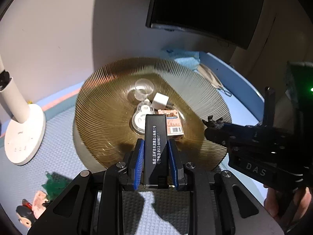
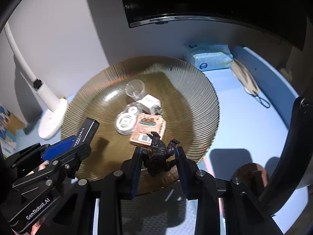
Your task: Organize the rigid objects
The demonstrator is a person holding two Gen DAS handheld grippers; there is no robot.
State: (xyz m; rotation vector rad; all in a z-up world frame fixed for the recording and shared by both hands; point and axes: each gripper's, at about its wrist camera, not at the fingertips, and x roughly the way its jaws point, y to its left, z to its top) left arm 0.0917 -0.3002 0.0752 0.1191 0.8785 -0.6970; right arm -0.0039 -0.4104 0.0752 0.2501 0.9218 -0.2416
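A ribbed amber glass plate (image 1: 109, 105) (image 2: 195, 90) holds a clear cup (image 1: 143, 89) (image 2: 135, 89), a white charger (image 1: 160, 100) (image 2: 150, 101), a correction-tape dispenser (image 1: 139, 117) (image 2: 125, 122) and a pink card pack (image 1: 174, 125) (image 2: 144, 129). My left gripper (image 1: 156, 143) (image 2: 78, 139) is shut on a black lighter (image 1: 155, 146) (image 2: 89, 128) above the plate's near rim. My right gripper (image 2: 158, 150) (image 1: 213, 126) is shut on a dark monster figurine (image 2: 159, 152) (image 1: 213, 122) over the plate's near right edge.
A white desk lamp (image 1: 21, 137) (image 2: 49, 105) stands left of the plate. A blue tissue pack (image 2: 209, 56) (image 1: 185, 57) and a face mask (image 2: 246, 78) (image 1: 211, 76) lie at the back right. A dark monitor (image 1: 205, 7) hangs behind. Small toy figures (image 1: 35, 205) lie at the near left.
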